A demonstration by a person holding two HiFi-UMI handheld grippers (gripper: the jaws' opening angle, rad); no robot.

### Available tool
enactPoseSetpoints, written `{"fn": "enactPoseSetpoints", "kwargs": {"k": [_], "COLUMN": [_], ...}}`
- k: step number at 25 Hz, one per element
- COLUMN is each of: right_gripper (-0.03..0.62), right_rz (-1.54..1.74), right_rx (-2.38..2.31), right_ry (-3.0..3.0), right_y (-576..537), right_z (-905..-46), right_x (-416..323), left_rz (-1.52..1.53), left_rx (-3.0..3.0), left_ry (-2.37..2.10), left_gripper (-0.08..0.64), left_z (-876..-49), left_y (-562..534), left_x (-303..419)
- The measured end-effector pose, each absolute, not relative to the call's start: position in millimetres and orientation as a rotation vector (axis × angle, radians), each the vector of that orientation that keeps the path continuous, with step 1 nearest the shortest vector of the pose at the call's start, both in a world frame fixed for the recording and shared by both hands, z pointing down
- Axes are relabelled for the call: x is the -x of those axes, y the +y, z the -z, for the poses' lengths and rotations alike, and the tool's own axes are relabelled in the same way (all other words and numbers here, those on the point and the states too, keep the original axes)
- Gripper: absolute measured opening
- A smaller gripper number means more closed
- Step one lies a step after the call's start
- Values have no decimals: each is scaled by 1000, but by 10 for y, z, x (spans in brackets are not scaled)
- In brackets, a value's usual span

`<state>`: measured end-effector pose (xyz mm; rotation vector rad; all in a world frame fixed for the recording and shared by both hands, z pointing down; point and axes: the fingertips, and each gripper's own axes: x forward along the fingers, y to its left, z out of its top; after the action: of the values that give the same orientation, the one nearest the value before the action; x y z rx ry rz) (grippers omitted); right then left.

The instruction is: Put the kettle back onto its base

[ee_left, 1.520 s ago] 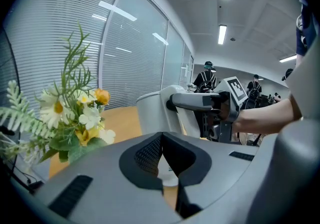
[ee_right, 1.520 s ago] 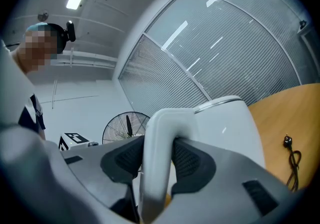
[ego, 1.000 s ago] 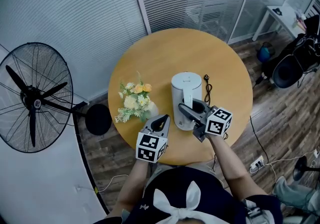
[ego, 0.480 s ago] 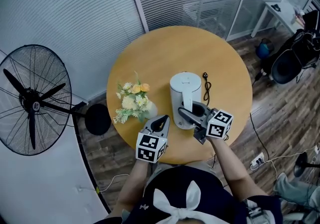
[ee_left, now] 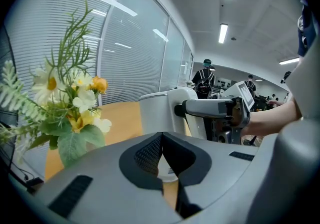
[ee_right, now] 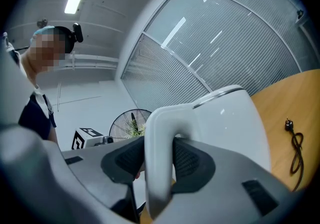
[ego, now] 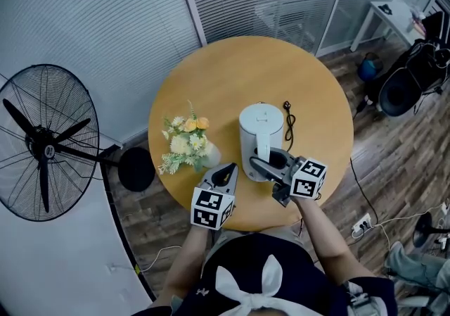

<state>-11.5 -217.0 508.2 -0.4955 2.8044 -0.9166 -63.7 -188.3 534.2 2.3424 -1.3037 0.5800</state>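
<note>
Hiding whatever lies beneath, kettle [ego: 261, 124] stands.

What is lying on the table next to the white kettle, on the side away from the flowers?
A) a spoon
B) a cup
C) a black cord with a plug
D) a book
C: a black cord with a plug lies on the round table beside the kettle, opposite the flowers.
</note>
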Motion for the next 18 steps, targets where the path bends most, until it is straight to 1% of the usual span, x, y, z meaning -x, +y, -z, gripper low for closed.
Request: {"fn": "enactPoseSetpoints", "kwargs": {"k": [8,18], "right_gripper": [160,160], "right_rz": [953,897], "right_rx": [459,400], "right_ry": [2837,2948], "right_y": [-1999,-1774], "right_z": [-5153,-5248], "right_x": [138,158], "left_rz": [-574,-565], "left_rx": [-2351,-2358], "left_ry": [-1291,-1280], "left_gripper": [26,26], "left_z": [-5348,-5332], "left_y": [-1850,-1766], "left_x": [632,643]}}
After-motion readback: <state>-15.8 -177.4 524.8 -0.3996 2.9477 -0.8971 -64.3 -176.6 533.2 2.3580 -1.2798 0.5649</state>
